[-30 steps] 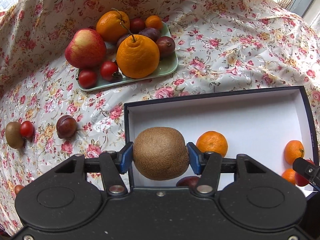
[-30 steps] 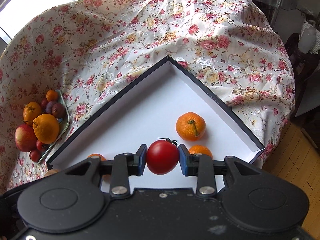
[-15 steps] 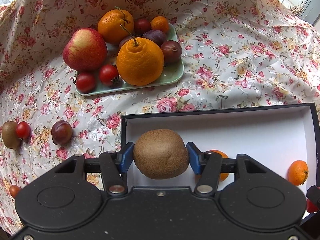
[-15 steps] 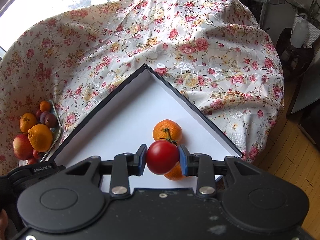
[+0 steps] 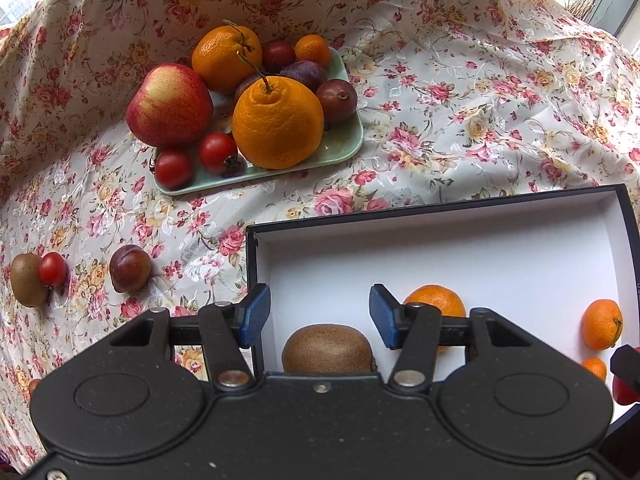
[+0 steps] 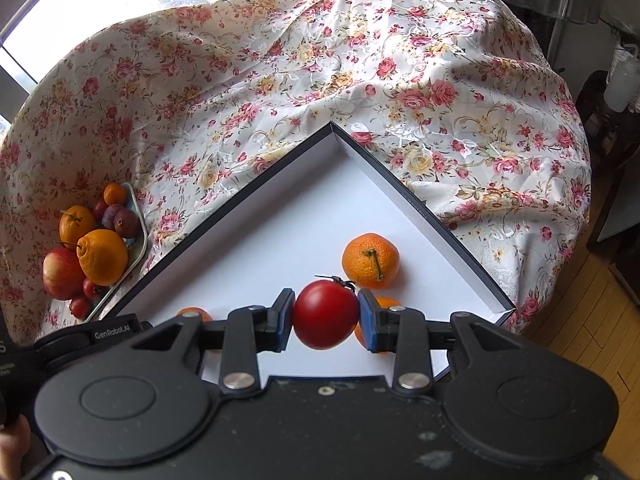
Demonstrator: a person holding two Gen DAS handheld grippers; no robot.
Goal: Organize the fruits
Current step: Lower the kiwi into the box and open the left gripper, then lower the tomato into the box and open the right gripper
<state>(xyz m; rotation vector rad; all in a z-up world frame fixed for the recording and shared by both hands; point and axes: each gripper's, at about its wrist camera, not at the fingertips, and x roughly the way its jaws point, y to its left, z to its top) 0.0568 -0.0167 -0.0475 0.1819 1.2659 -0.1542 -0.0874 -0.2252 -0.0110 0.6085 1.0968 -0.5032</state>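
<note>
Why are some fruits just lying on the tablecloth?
A kiwi, a small tomato and a plum lie loose on the cloth, outside the green tray and the box. Nothing looks spilled or broken.

"GenRobot.AI" printed on left gripper (image 6: 92,334) body.

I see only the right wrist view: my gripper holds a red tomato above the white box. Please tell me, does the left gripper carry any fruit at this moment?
Observer: No. The left gripper is open, and a kiwi is inside the box just below its fingers.
Operator: Is any fruit loose on the cloth near the box?
Observer: Yes, to the left of the box: a plum, and a second kiwi touching a cherry tomato.
</note>
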